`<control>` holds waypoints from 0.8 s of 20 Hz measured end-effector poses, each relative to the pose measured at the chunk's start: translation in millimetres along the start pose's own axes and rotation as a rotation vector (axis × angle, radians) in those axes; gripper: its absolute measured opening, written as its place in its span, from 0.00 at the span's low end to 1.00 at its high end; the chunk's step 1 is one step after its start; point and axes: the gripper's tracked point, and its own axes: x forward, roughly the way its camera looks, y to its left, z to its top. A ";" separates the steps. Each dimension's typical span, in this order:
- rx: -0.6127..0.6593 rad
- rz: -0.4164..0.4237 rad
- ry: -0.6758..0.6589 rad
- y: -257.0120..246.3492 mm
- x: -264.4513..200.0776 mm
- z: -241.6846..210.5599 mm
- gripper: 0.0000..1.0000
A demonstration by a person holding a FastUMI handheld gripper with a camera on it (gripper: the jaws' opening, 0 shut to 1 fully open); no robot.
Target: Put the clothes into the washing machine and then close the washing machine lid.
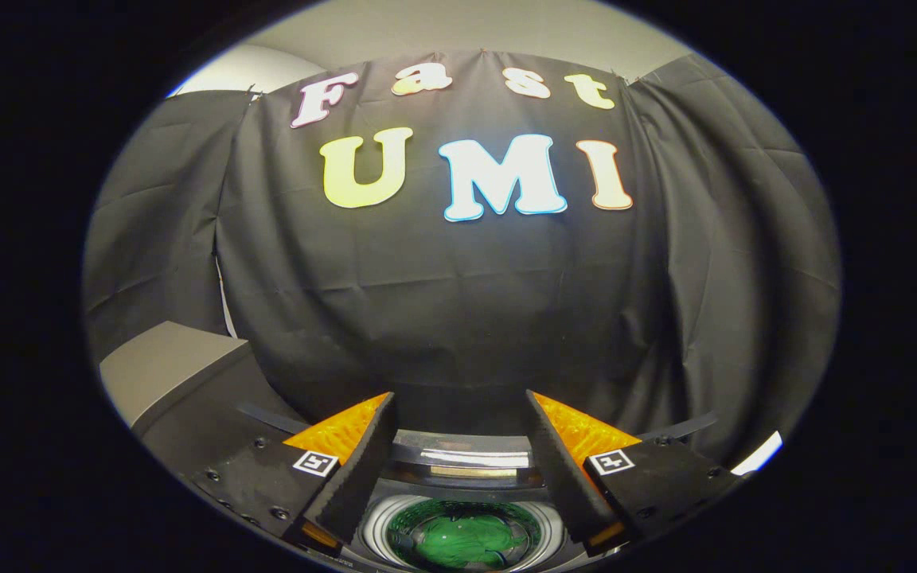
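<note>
we see gripper [458,414] at bottom centre, fingers spread wide, holding nothing. washing machine [462,465] below, lid up, drum open. green clothes [462,541] lie inside drum, at bottom edge between fingers.

Washing machine [458,465] sits below my gripper [458,406], lid open, round drum facing up. Green clothes [462,541] lie crumpled at the drum's bottom, ringed by its pale inner wall. My fingers spread apart above the opening, holding nothing.
</note>
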 end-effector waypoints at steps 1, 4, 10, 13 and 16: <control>0.003 -0.001 -0.002 0.0 -1.6 -2.3 0.99; 0.008 -0.006 -0.007 2.1 -18.0 -13.1 0.98; -0.011 0.005 0.078 8.3 -50.2 -92.2 0.98; 0.017 0.003 0.182 3.4 -73.8 -159.6 0.98; 0.000 0.016 0.209 9.7 -100.7 -187.3 0.98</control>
